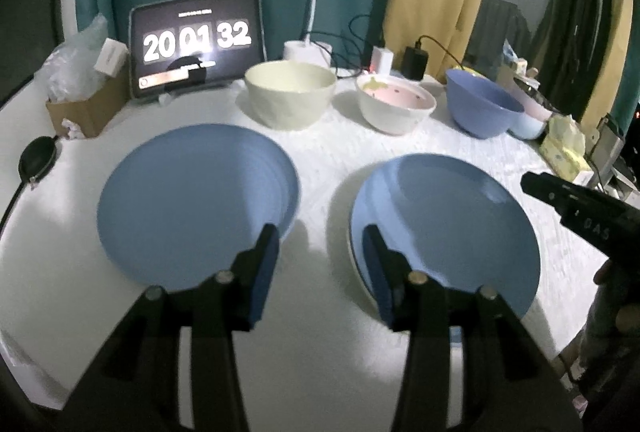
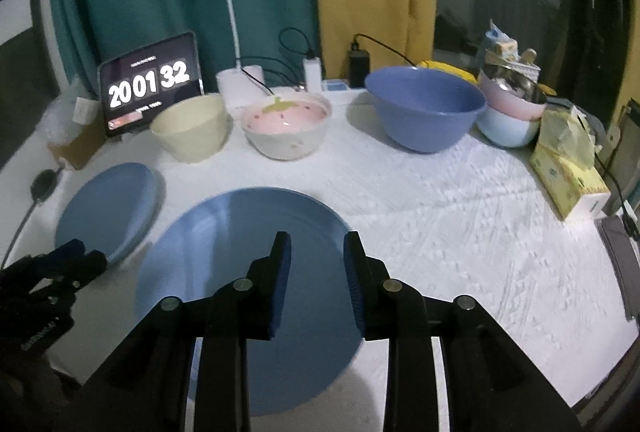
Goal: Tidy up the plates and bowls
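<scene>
Both claws empty above two flat blue plates at the desk's near edge.

My left claw (image 1: 320, 232) hangs part-open over bare cloth between the smooth matte blue plate (image 1: 196, 200) on the near left and the glossy blue plate (image 1: 444, 228) beside it, which tops a stack with a pale rim showing under it. My right claw (image 2: 316, 240) is narrow, nothing between its pads, over that stack. Along the far edge stand a faceted cream bowl (image 1: 290, 94), a pink-lined white ceramic bowl (image 1: 396, 106) and a deep blue plastic bowl (image 1: 482, 104). The white textured tablecloth (image 2: 460, 216) looks grippy. Risks, as I judge: thin low rims give the pads little to bite; the glossy plate could slip; the stack could shift; claws close together could collide.
</scene>
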Demonstrator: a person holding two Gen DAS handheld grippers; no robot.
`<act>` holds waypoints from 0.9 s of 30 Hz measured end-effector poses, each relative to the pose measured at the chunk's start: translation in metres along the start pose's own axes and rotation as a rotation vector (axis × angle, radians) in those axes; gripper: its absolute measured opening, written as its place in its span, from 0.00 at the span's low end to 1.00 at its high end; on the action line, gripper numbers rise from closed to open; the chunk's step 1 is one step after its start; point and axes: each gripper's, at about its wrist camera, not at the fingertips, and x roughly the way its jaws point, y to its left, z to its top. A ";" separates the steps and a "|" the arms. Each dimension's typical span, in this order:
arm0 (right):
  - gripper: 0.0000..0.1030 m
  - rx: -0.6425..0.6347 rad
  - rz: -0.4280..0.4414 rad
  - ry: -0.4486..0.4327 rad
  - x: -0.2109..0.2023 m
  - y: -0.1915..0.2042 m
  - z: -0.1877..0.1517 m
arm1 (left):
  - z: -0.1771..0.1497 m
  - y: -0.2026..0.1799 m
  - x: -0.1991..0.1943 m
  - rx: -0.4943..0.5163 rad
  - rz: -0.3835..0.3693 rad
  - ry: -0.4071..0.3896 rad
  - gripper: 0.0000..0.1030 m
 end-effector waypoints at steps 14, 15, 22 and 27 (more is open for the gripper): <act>0.28 -0.049 0.049 0.003 0.004 0.041 0.012 | 0.012 0.035 -0.009 -0.026 0.015 -0.055 0.55; 0.28 -0.051 0.051 0.002 0.004 0.043 0.013 | 0.013 0.038 -0.009 -0.030 0.016 -0.057 0.57; 0.28 -0.085 0.084 0.002 0.012 0.068 0.025 | 0.021 0.063 -0.008 -0.049 0.040 -0.074 0.59; 0.28 -0.107 0.106 0.007 0.021 0.085 0.033 | 0.026 0.083 -0.006 -0.067 0.064 -0.078 0.59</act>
